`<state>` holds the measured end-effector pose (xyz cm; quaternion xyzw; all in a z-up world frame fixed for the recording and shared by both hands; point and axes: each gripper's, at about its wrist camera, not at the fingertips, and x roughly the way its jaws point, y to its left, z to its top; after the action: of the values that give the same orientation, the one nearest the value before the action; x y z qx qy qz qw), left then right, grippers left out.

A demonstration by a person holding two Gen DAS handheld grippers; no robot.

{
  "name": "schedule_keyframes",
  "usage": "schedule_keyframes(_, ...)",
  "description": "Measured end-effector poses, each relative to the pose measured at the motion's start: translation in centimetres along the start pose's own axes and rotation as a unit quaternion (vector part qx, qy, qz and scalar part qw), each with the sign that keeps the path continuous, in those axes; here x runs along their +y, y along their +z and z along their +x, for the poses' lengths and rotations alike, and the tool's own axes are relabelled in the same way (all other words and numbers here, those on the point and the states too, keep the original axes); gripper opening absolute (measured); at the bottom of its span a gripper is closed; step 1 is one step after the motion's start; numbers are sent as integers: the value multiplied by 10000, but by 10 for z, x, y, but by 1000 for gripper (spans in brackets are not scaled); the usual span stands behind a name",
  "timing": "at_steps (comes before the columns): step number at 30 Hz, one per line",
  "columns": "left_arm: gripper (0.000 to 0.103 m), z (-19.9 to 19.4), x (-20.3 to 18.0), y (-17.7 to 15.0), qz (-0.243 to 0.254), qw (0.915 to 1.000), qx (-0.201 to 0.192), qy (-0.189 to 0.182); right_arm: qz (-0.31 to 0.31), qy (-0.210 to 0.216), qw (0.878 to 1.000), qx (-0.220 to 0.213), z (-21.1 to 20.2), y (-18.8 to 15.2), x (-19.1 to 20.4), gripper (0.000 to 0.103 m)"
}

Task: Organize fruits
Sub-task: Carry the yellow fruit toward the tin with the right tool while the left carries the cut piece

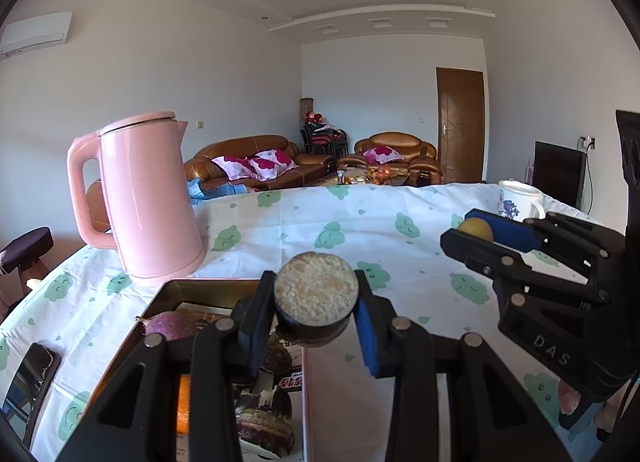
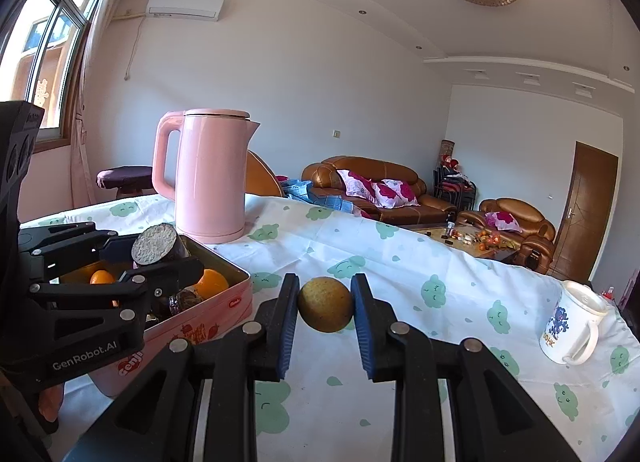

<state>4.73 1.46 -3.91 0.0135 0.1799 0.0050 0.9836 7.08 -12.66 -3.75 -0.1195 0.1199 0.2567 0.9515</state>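
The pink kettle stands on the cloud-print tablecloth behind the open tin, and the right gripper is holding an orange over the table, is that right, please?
Nearly. The pink kettle does stand on the tablecloth behind the open tin, but the right gripper holds a small yellow-brown round fruit, not an orange. The right wrist view shows it between the blue pads; the oranges lie in the tin.

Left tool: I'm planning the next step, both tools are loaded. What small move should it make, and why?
Probably lower the left tool and release its cut fruit into the tin: it hangs over the tin, which holds oranges.
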Motion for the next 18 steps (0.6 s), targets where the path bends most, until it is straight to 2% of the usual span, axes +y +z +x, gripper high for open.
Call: schedule_keyframes(18, 39, -12, 32, -4, -138, 9995, -31, 267, -246, 259, 9994, -32, 11, 12, 33, 28)
